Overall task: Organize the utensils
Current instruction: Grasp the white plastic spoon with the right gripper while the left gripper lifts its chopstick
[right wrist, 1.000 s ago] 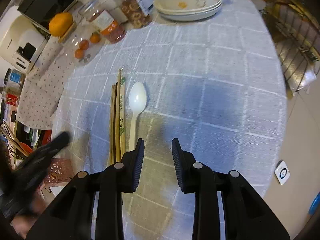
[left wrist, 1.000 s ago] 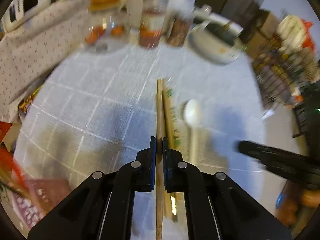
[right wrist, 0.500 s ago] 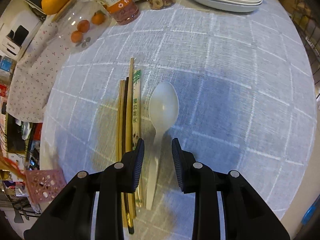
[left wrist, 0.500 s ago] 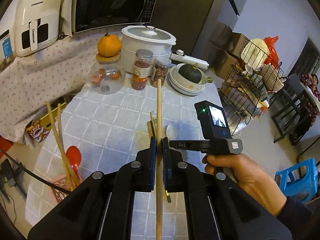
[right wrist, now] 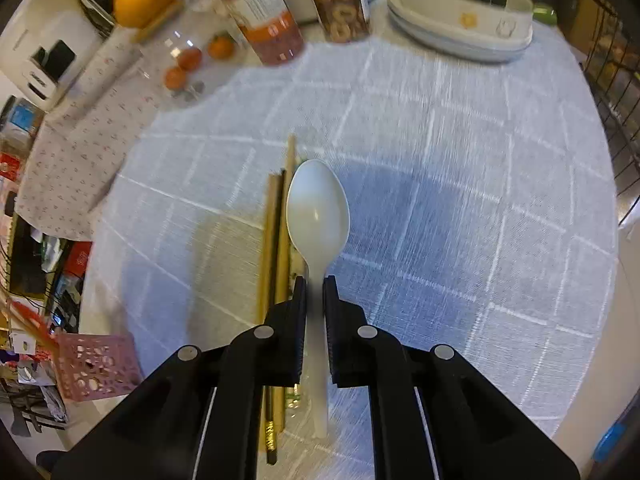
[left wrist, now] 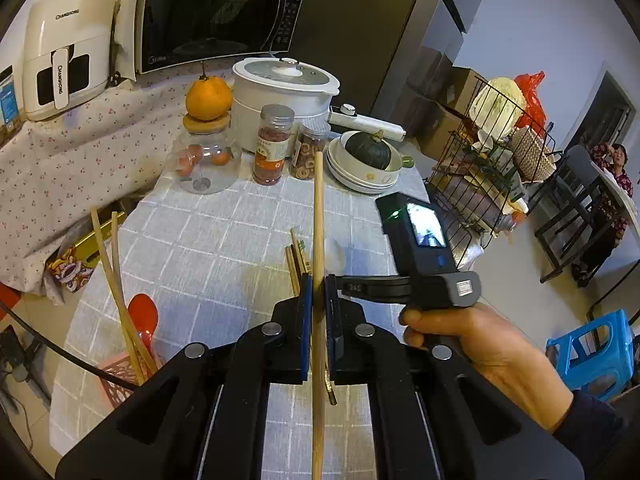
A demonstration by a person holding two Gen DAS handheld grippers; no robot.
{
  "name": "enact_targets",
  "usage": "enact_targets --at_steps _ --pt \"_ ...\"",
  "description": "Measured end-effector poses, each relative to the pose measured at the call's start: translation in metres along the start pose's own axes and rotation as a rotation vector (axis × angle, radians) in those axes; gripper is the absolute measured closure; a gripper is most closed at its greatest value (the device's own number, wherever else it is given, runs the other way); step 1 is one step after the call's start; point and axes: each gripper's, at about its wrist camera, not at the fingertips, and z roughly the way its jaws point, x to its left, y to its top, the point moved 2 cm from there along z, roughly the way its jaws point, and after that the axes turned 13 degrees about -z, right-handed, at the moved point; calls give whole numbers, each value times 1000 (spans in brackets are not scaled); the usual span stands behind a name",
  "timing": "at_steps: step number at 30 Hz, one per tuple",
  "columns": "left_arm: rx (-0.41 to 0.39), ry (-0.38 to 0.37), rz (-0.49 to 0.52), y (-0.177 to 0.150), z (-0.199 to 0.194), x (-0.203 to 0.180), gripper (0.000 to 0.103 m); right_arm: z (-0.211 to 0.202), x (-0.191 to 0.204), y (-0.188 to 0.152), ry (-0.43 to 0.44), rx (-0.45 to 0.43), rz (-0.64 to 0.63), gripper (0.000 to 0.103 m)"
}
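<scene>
My left gripper (left wrist: 317, 280) is shut on a wooden chopstick (left wrist: 319, 216) and holds it raised above the table. My right gripper (right wrist: 315, 284) is shut on the handle of a white plastic spoon (right wrist: 318, 208); whether the spoon still touches the checked tablecloth (right wrist: 460, 184) I cannot tell. Several chopsticks (right wrist: 276, 240) lie on the cloth just left of the spoon; they also show in the left wrist view (left wrist: 296, 256). A pink perforated holder (left wrist: 120, 372) at the table's left edge holds chopsticks and a red spoon (left wrist: 142, 314). The holder shows in the right wrist view too (right wrist: 94, 366).
At the back of the table stand a glass jar (left wrist: 204, 156) topped by an orange, two spice jars (left wrist: 274, 144), a white cooker (left wrist: 282, 96) and stacked bowls (left wrist: 366, 168) with a green squash. A wire rack (left wrist: 484, 168) stands to the right.
My right gripper has closed on the white spoon's handle. My left gripper has lifted the chopstick from just above the cloth to high over the table, then held it there.
</scene>
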Motion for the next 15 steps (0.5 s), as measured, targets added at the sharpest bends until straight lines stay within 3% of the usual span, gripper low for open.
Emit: enact_targets --at_steps 15 --pt "-82 -64 -34 9 -29 15 98 -78 36 5 167 -254 -31 94"
